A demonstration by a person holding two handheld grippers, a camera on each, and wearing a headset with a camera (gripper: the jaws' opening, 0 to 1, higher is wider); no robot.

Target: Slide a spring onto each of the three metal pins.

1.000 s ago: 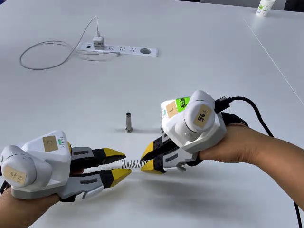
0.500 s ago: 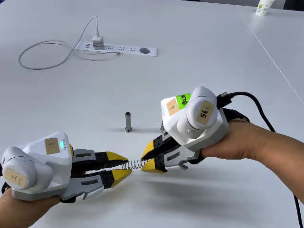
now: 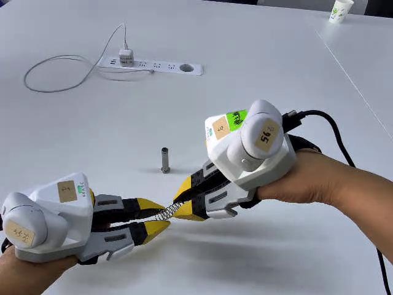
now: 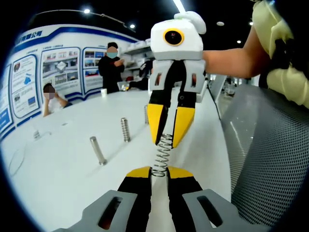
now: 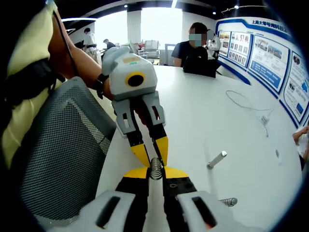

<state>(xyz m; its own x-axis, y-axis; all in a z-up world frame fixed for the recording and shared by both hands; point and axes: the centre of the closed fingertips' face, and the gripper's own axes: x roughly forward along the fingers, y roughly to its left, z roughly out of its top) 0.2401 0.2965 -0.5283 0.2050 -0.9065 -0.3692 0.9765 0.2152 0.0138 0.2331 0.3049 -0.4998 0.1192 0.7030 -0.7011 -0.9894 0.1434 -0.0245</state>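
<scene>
white table (image 3: pixel 245 55), blue poster wall (image 4: pixel 53 67), mesh chair (image 5: pixel 63 140)

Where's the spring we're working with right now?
In the head view, the small coiled metal spring spans the yellow tips of the left hand-held gripper and the right hand-held gripper, low centre, nearer the person than the bare upright metal pin.

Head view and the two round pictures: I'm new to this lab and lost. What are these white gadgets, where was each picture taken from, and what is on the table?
No robot here: a person holds a hand tool with yellow-tipped tongs in each hand. The head view comes from a camera on the person's headset, looking down; each round picture comes from a camera riding on one tool. The left gripper and right gripper each pinch one end of a small spring over the white table. A bare metal pin stands upright behind it; a power strip lies farther back.
</scene>
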